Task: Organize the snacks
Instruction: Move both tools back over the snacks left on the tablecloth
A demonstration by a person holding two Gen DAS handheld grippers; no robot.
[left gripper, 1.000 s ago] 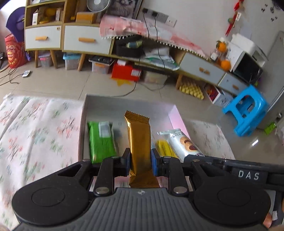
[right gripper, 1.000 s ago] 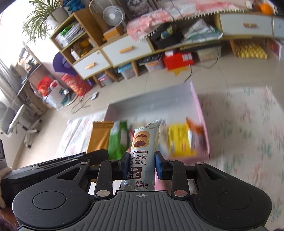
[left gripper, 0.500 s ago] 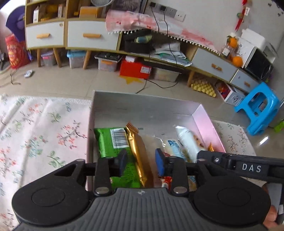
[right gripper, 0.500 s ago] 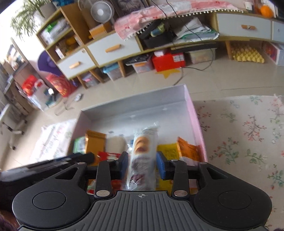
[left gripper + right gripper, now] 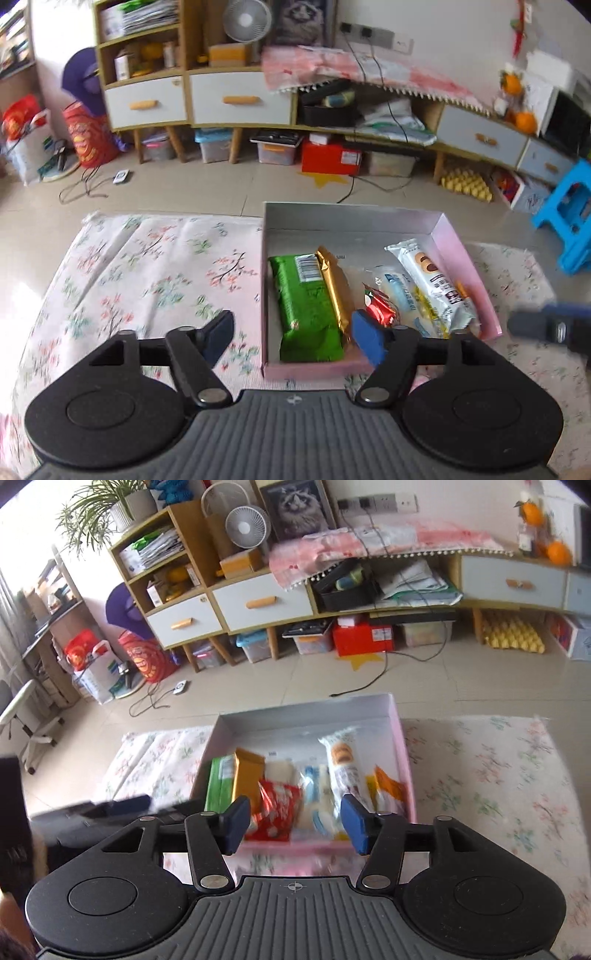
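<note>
**K:** Jaws status?

**M:** Left gripper has its jaws wide apart, nothing between them. One pad hangs over the floral cloth, the other over the near edge of the box. Right gripper: same, jaws apart and empty, over the near rim of the box.

**K:** Snacks?

**M:** All in the box, lying flat. Left wrist view: green pack at 9 o'clock inside the box, against the left wall. Gold bar just beside it, overlapping its right edge. Red wrapper near centre, close to the right pad. Long white biscuit pack at 3 o'clock, angled toward the pink wall. Clear blue-printed packet between red wrapper and biscuit pack.

**K:** Right wrist agrees?

**M:** Yes, though blurred. Green pack, gold bar, red wrapper, biscuit pack, plus an orange packet at the right wall.

**K:** Box location?

**M:** On the cloth-covered bench, far edge at 12 o'clock. Left gripper's body shows blurred at 9 o'clock in the right view.
</note>
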